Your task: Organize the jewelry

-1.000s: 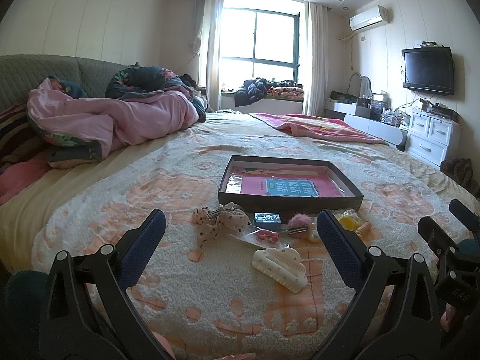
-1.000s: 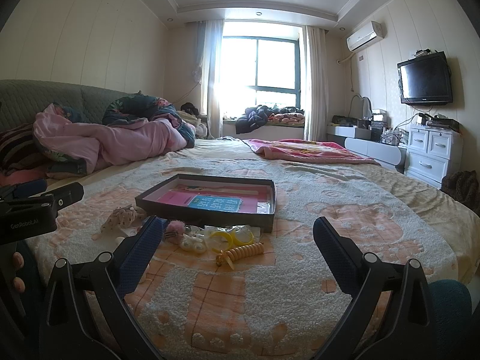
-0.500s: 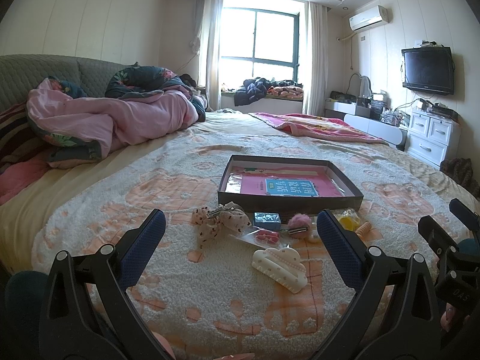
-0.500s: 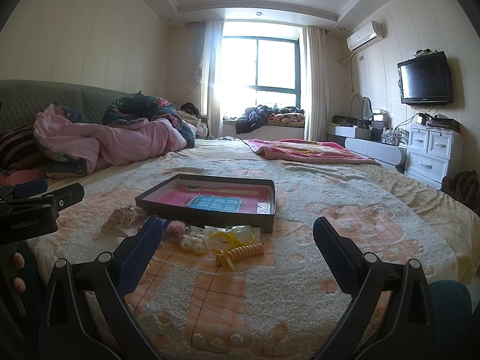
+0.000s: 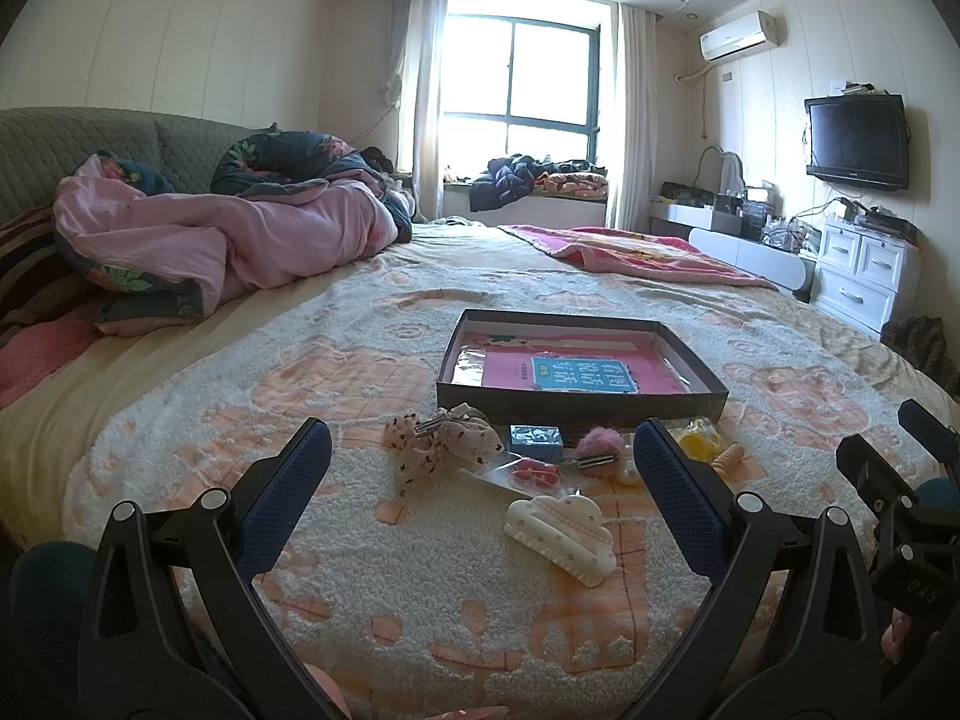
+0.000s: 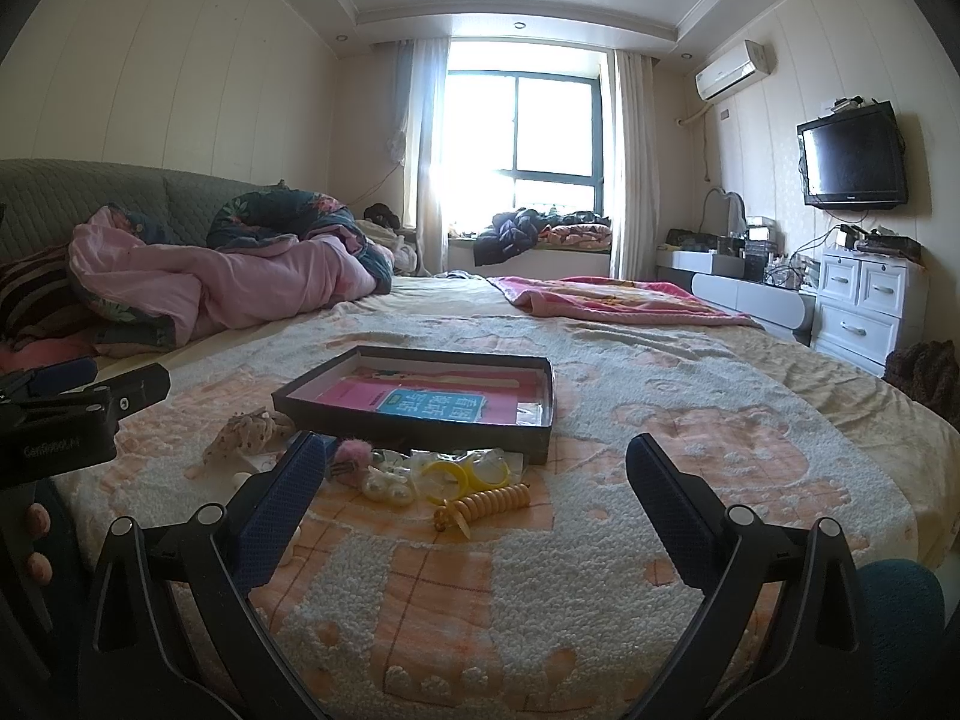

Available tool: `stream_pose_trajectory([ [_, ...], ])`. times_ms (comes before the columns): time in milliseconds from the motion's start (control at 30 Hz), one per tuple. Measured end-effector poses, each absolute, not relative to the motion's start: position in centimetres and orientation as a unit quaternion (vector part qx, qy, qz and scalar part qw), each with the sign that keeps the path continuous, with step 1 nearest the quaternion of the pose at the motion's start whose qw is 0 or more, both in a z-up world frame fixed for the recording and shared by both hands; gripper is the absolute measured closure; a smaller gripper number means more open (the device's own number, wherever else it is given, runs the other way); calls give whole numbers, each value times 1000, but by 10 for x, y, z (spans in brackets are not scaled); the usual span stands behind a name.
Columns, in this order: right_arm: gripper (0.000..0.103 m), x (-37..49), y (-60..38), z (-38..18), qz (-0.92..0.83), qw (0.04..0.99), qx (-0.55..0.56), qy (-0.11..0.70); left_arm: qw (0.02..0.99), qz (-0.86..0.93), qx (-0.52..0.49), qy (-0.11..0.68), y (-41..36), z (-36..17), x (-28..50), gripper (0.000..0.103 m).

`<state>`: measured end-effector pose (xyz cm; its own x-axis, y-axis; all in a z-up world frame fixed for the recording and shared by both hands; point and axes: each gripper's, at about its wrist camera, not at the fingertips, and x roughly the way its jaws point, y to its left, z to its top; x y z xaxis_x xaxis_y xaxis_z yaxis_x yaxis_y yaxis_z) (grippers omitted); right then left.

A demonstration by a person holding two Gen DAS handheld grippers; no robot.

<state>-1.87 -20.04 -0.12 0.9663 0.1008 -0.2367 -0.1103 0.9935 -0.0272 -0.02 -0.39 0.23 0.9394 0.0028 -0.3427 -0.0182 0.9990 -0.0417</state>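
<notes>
A dark shallow box [image 5: 579, 405] [image 6: 420, 427] with a pink booklet inside lies on the bed. In front of it lie hair accessories: a dotted bow clip [image 5: 441, 438] [image 6: 249, 432], a small blue box [image 5: 536, 437], a pink pom clip [image 5: 594, 441] [image 6: 351, 455], a packet of red pieces [image 5: 534, 473], a white claw clip [image 5: 561, 531], yellow rings [image 6: 459, 474] and an orange spiral tie [image 6: 486, 504]. My left gripper [image 5: 480, 501] is open, just short of the claw clip. My right gripper [image 6: 477, 501] is open, near the spiral tie.
The items lie on a fluffy cream-and-orange blanket [image 5: 372, 594] on a big bed. A bundled pink quilt [image 5: 228, 240] lies far left, a pink blanket [image 6: 612, 300] at the back. White drawers [image 6: 864, 306] and a TV [image 6: 852, 156] stand at the right.
</notes>
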Motion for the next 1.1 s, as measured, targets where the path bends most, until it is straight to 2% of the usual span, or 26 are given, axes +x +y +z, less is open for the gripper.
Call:
stream_pose_trajectory([
  [467,6,-7,-186,-3,85,985,-27,147,983,26,-37,180,18,4,4,10],
  [867,6,24,-165,-2,118,976,-55,176,973,50,-63,214,44,-8,22,10],
  [1100,6,57,-164,-9,120,966,-58,221,963,55,-91,247,62,-17,42,10],
])
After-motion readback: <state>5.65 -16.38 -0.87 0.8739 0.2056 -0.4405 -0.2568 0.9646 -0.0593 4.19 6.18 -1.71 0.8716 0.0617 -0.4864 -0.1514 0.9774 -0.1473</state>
